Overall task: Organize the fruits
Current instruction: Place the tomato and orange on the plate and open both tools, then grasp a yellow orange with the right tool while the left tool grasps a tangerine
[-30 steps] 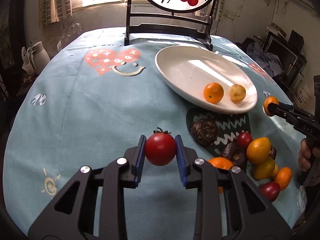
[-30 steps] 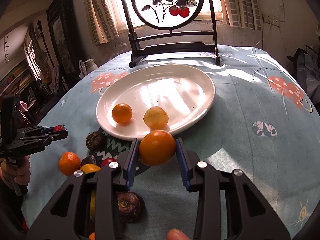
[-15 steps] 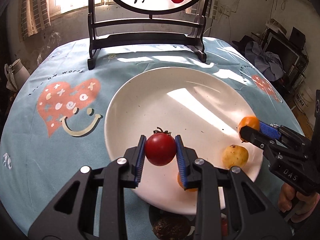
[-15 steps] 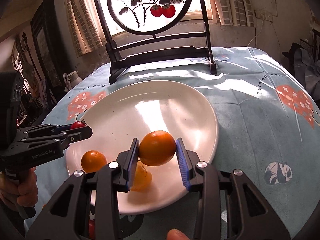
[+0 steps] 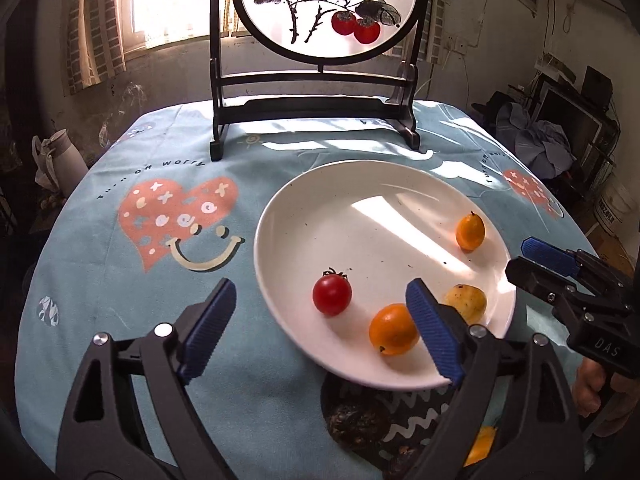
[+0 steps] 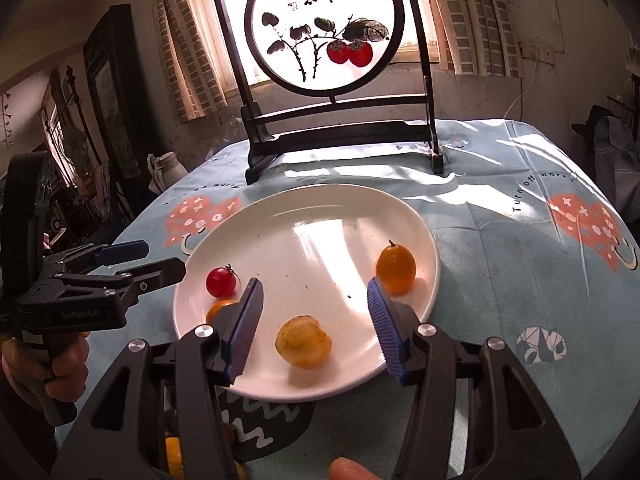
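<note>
While both claws gape | plate (image 5: 280, 216): four fruits, one tomato (image 5: 332, 295)

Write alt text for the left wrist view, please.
An open claw hovers over a white plate holding a red tomato, two orange fruits and a yellow one; a second open claw enters from the right.

Both grippers released; tomato (image 5: 332, 294), orange (image 6: 395, 267) now on plate (image 5: 360, 372).
</note>
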Motion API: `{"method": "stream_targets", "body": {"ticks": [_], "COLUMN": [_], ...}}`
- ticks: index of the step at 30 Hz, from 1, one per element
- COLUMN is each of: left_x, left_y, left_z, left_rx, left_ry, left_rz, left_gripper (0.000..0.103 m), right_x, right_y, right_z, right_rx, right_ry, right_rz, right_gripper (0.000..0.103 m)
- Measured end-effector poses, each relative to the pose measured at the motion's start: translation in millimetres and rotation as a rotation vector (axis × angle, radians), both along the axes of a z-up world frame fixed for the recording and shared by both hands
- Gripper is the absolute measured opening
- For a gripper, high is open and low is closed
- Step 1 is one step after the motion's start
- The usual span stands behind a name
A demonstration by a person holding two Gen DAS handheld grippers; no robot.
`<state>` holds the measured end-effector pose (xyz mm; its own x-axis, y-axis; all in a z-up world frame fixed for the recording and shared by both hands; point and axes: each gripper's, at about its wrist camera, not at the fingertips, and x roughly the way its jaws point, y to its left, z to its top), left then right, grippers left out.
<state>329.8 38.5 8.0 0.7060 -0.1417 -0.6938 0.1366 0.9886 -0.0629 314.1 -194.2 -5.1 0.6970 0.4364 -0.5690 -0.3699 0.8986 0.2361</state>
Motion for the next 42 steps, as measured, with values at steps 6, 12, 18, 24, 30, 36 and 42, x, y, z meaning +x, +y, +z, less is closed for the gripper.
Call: {"method": "stream_targets", "body": {"ticks": [6, 12, 18, 24, 30, 36, 42], "left_x": [-49.8, -69.2, -70.7, -72.6, -72.8, -72.9, -73.3], "left_y": [19.8, 51.2, 68.6, 63.7, 62.2, 63.2, 63.6], "left_z": [-14.1, -23.3, -23.9, -23.0, -24.2, -24.6, -25.0], "left_rx": [0.026, -0.036, -0.098, -0.071, -0.064, -0.063, -0.061], "left_ry": [-0.021, 0.007, 0.020, 0.010, 0.014, 0.017, 0.017], "left_rz": [0.022, 0.111, 0.163, 0.156, 0.149, 0.155, 0.155], "left_gripper": [0.096, 0.096, 0.096, 0.096, 0.096, 0.096, 0.096], "right_x": [-48.5, -80.2, -91.5, -95.9, -95.2, -95.0, -95.1], "right_y": [17.3, 46.1, 58.0, 64.7, 65.6, 67.5, 69.4], "right_z": [-3.0, -16.7, -23.3, -31.8, -35.7, -38.5, -39.5], "right_rx": [-0.015, -0.100, -0.167, -0.216, -0.228, -0.234, -0.243], "right_ry": [0.006, 0.032, 0.039, 0.048, 0.055, 0.063, 0.059], "right_rz": [0.143, 0.289, 0.334, 0.353, 0.362, 0.368, 0.373], "right_gripper": [0.065, 0.065, 0.065, 0.062, 0.056, 0.049, 0.045]}}
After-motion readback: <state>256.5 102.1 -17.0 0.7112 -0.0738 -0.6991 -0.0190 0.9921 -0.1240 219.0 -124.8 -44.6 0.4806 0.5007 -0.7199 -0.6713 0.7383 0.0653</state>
